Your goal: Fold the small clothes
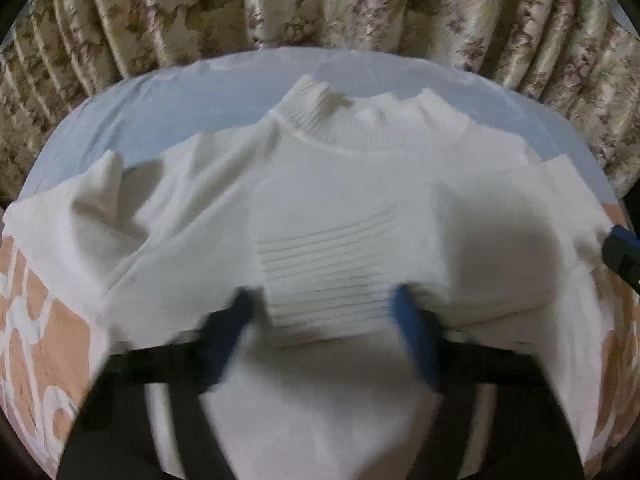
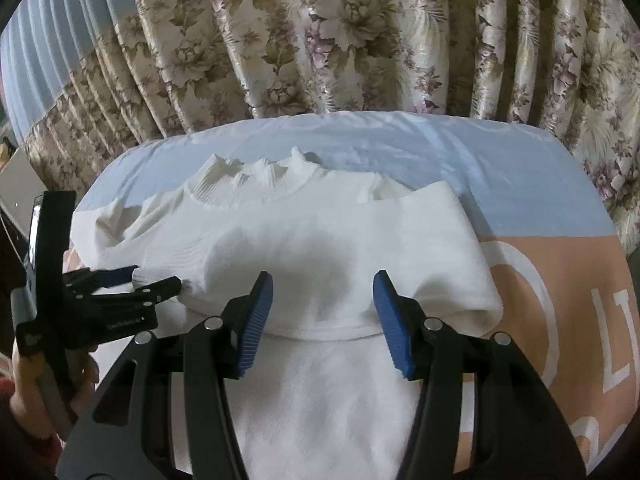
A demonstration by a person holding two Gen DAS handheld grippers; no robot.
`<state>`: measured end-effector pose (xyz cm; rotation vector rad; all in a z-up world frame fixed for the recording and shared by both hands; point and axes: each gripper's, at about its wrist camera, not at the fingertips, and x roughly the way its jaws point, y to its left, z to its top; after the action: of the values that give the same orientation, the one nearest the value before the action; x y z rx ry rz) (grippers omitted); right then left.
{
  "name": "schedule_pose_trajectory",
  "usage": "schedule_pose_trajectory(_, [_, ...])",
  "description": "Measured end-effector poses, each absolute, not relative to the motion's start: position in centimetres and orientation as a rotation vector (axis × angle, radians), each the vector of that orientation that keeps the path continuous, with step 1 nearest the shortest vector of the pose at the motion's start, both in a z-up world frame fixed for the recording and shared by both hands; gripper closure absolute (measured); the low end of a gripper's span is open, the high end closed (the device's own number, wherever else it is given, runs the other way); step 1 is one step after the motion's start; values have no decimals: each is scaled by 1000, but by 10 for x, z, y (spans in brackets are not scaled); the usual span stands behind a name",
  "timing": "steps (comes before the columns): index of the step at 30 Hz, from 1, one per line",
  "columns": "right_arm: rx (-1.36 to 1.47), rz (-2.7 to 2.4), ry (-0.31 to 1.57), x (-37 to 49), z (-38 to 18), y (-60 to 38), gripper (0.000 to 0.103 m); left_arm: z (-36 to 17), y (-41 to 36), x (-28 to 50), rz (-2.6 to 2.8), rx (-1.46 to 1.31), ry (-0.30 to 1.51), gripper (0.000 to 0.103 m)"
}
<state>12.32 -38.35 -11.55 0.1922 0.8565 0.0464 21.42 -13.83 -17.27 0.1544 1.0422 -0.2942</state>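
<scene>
A white sweater (image 2: 320, 248) lies on a bed (image 2: 540, 280) ahead of both claws, collar (image 2: 256, 184) at the far side by the curtain (image 2: 360, 40); both sleeves appear folded in across the body, so the fold seems partly done, with the lengthwise fold judged still left; the left claw (image 1: 322, 308) is spread, a ribbed cuff (image 1: 332, 272) lying between its fingers; the right claw (image 2: 323, 316) is spread above the sweater, pinching nothing; no containers are visible.
</scene>
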Motion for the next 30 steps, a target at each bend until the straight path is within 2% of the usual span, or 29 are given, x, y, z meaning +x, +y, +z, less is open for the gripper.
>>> schedule_pose_trajectory(3, [208, 44, 861, 124, -118, -385, 50, -171, -147, 209, -252, 246, 999, 62])
schedule_pose_trajectory(4, [210, 43, 860, 125, -118, -384, 50, -171, -147, 210, -256, 248, 1000, 75])
schedule_pose_trajectory(5, [212, 44, 860, 124, -118, -383, 50, -169, -145, 213, -276, 228, 1010, 80])
schedule_pose_trajectory(11, [228, 10, 849, 121, -113, -388, 49, -151, -125, 224, -286, 226, 953, 86])
schedule_pose_trajectory(15, [219, -16, 854, 122, -109, -391, 48, -130, -94, 233, -190, 255, 866, 86])
schedule_pose_trajectory(24, [216, -43, 948, 145, -133, -387, 48, -158, -50, 243, -161, 284, 957, 83])
schedule_pose_trajectory(26, [203, -52, 968, 150, -140, -386, 48, -158, -46, 239, -129, 297, 951, 66])
schedule_pose_trajectory(28, [185, -60, 979, 152, -144, -387, 48, -151, -37, 235, -95, 294, 927, 54])
schedule_pose_trajectory(30, [167, -61, 979, 153, -146, -386, 48, -143, -25, 231, -83, 275, 902, 48])
